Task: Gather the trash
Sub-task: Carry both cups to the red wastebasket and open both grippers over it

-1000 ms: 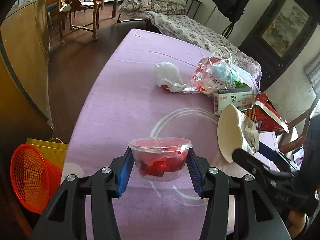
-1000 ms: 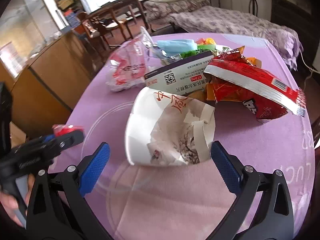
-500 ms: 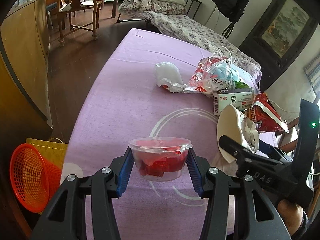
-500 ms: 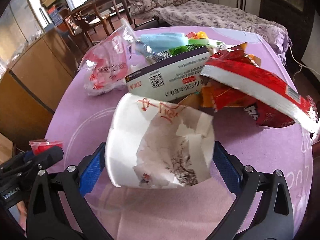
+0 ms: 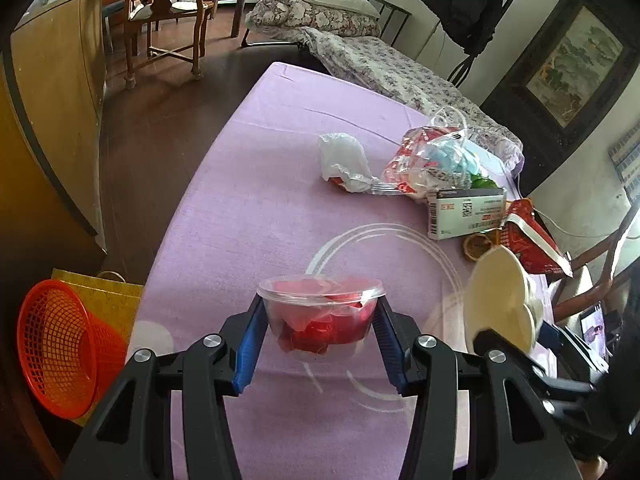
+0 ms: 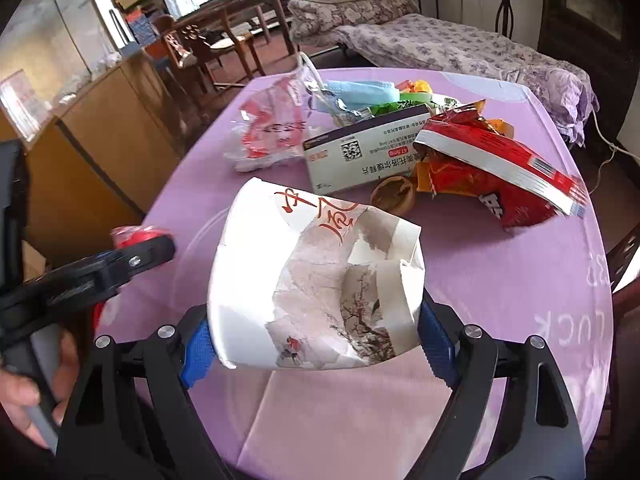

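Holding a clear round plastic cup of red scraps [image 5: 322, 320] in your left gripper [image 5: 320, 338], you are keeping its jaws partly open, their blue pads pressing on the cup's two sides just under the rim, with the cup raised above the purple tabletop [image 5: 256, 216]. Your right gripper [image 6: 316, 344] is closing its jaws on a crumpled white paper bowl with red lettering and an ink-painting print [image 6: 316, 284]; the bowl is sitting between the blue pads, both of which are touching its sides, and it is tilted with its open mouth facing away from you. In the left wrist view that same bowl is showing as a pale round base at the right, lifted off the cloth.

Just beyond the bowl, a small brown round shell-like piece [image 6: 394, 196] is lying on the tabletop, touching the edge of a white cardboard medicine box with a QR code [image 6: 368, 152]. A torn red foil snack bag [image 6: 492, 172] is leaning against the box's right end. Behind the box, a clear plastic bag printed in red [image 6: 272, 132] is lying to the left, with a light blue face mask [image 6: 362, 92] and some green and yellow wrappers [image 6: 412, 96] piled beside it. A crumpled white plastic bag [image 5: 344, 160] is lying apart from the heap, farther out on the cloth.

Off the tabletop, at your left, an orange mesh waste basket [image 5: 64, 348] is tipped on its side on the floor against a yellow paper bag [image 5: 108, 300].
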`<state>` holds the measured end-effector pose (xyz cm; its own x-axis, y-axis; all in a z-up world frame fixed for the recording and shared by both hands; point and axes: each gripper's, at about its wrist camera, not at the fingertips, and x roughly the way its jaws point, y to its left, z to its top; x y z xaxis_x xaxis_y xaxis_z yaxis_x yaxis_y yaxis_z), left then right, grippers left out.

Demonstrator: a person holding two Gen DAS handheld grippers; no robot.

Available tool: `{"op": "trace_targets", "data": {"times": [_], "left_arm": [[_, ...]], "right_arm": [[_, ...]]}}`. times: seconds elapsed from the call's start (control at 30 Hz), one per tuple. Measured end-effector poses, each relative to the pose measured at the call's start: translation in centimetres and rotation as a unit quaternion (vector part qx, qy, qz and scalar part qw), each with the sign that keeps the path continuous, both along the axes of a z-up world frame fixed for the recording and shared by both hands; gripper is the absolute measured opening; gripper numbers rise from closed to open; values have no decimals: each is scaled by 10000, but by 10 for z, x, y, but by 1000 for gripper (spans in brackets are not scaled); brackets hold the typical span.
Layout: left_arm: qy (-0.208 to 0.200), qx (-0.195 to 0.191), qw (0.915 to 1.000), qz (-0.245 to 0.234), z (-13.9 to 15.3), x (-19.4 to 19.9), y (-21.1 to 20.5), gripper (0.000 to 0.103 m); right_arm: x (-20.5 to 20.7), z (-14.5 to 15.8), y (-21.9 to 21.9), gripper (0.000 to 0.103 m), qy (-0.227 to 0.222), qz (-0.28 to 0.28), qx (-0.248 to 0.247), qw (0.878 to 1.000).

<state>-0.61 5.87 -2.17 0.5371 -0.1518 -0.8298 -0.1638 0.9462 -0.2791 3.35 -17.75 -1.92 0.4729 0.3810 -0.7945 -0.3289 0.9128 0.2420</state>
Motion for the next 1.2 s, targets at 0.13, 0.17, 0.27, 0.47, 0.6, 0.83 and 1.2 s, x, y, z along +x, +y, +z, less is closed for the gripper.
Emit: {"op": "trace_targets", "data": {"times": [0.13, 0.17, 0.27, 0.47, 0.6, 0.83, 1.2], "left_arm": [[-134, 101, 9998, -99, 15, -8, -5, 51], [-191, 98, 9997, -110, 19, -11, -4, 51], [-340, 109, 9993, -89, 35, -22, 4, 51], [-566, 114, 9982, 188, 62, -46, 44, 51], [-707, 203, 9958, 550, 77, -69, 81, 51], [-675, 399, 9889, 1266, 80, -111, 147, 51], [150, 285, 9638, 2646, 18, -174, 274, 51]], "right_arm": [[-13, 18, -1, 82, -188, 98, 94, 9997], [-17, 24, 0, 82, -249, 150, 132, 9995], [-21, 39, 6, 82, -361, 276, 248, 9987], [-34, 67, 41, 82, -591, 821, 405, 9940], [-42, 79, 69, 82, -663, 1231, 431, 9892], [-56, 93, 152, 82, -597, 2304, 429, 9703], [-78, 58, 313, 82, 110, 4058, -57, 9139]]}}
